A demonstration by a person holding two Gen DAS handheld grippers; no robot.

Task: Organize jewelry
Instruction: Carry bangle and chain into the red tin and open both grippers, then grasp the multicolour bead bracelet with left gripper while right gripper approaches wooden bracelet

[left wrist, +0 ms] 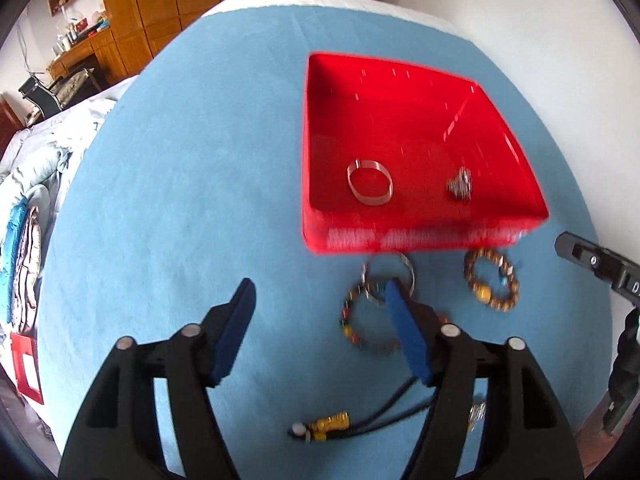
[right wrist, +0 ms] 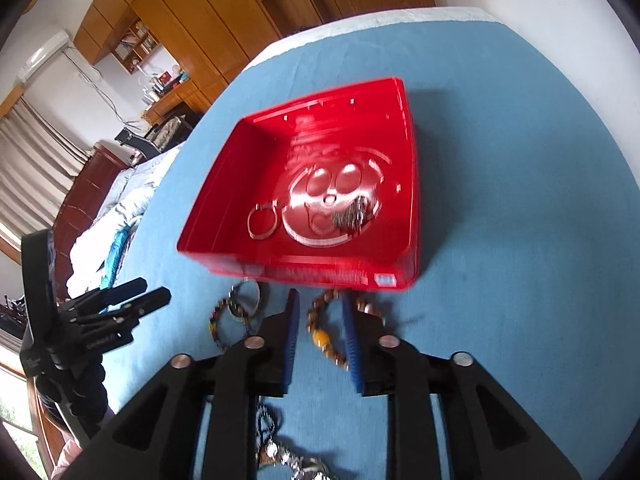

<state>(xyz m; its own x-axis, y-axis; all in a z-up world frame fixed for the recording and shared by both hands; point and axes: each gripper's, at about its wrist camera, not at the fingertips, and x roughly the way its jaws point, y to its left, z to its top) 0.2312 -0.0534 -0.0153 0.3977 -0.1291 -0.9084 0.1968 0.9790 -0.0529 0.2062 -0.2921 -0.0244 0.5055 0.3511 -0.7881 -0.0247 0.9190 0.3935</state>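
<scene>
A red plastic tray sits on the blue cloth. It holds a silver bangle and a dark metal chain heap. In front of the tray lie a brown bead bracelet, a multicoloured bead bracelet and a silver ring bangle. My left gripper is wide open, its right finger over the multicoloured bracelet and ring bangle. My right gripper stands slightly open, straddling the brown bracelet's left side without pressing it.
A black cord with yellow beads lies near the front; dark beads and silver pieces sit under my right gripper. The blue cloth covers a white-edged surface. A bed with quilts and wooden wardrobes stand beyond.
</scene>
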